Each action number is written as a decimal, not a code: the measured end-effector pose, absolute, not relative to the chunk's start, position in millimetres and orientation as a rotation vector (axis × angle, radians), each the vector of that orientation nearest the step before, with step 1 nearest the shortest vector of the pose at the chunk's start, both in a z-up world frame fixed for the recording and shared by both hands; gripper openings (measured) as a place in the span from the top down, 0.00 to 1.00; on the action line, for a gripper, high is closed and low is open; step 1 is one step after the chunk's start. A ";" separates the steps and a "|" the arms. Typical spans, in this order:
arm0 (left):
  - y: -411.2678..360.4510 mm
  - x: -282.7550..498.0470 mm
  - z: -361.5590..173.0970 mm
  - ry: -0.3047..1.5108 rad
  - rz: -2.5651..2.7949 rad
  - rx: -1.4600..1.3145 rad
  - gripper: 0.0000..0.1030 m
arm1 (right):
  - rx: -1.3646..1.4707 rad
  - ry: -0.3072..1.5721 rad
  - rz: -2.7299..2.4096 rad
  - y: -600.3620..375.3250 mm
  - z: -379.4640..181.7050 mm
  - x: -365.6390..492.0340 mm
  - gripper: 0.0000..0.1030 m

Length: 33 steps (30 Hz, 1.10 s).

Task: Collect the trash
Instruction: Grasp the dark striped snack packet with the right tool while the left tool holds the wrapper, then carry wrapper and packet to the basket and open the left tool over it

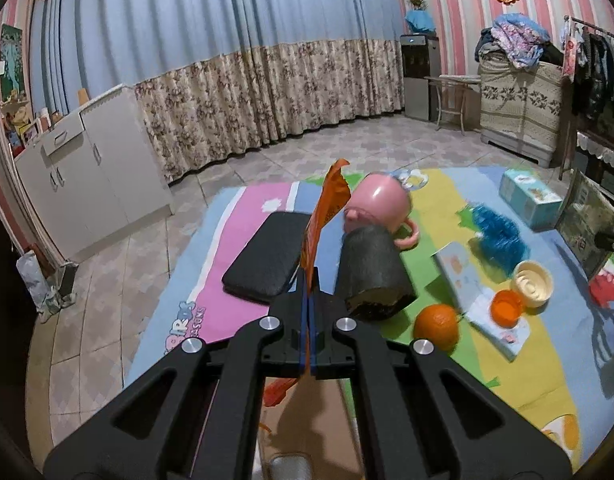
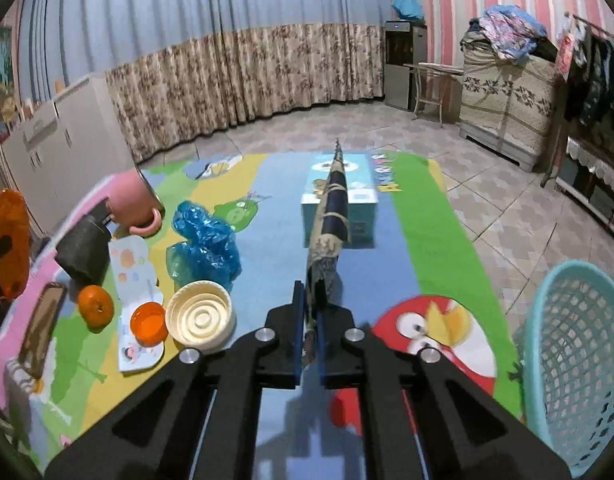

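- Left gripper [image 1: 309, 280]: jaws fully closed, clamped on an orange wrapper [image 1: 331, 200]. Wrapper sticks up past the tips toward 12 o'clock; a crumpled bit hangs out behind the jaws too.
- Right gripper [image 2: 310, 300]: jaws closed on a dark blue and tan wrapper [image 2: 334, 200], pinched edge-on, long end pointing to 12 o'clock. No earlier view to compare.
- Both wrappers are off the mat [image 2: 419, 240], held in the air above it.
- Right view: teal basket [image 2: 571, 360] at 4 o'clock, standing on the floor tiles just off the mat edge. The orange wrapper shows at the far 9 o'clock edge.
- Still on the mat, right view: blue plastic bag [image 2: 205, 236] at 10 o'clock, cream lid [image 2: 199, 316] at 9 o'clock just beside the jaws, orange cap [image 2: 148, 322] touching the lid's 9 o'clock side, on a booklet [image 2: 133, 280].
- Orange fruit [image 2: 95, 306] at 9 o'clock of the booklet; grey foam roller [image 2: 85, 250] beyond it, pink mug [image 2: 133, 204] beyond that.
- Tissue box [image 2: 339, 200] at 12 o'clock, partly hidden behind the held wrapper.
- Left view: black pad [image 1: 267, 256] at 11 o'clock of the jaws, roller at 1 o'clock, fruit at 3 o'clock.
- Motion blur on the bag in the left view.
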<state>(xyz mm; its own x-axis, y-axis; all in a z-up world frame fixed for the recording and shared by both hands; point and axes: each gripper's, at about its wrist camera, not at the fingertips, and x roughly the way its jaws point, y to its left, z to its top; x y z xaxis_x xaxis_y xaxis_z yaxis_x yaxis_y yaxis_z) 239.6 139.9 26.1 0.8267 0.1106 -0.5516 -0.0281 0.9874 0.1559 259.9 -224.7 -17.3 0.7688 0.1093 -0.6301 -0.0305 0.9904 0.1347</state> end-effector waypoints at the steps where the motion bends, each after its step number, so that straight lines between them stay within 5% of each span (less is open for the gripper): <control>1: 136.8 238.3 28.1 0.590 0.067 0.143 1.00 | 0.138 0.686 0.077 -233.2 -16.6 255.0 0.95; 33: -188.0 226.4 24.6 0.540 -0.418 0.170 1.00 | 0.232 0.601 -0.298 -449.8 -3.2 143.9 0.95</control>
<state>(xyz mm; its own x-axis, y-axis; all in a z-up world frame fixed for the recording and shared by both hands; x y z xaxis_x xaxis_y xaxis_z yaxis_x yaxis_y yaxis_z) 226.4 -188.0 24.6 0.7763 -0.3399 -0.5309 0.4282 0.9024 0.0484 143.9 -449.8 -3.2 0.7845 -0.2069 -0.5846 0.3407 0.9315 0.1275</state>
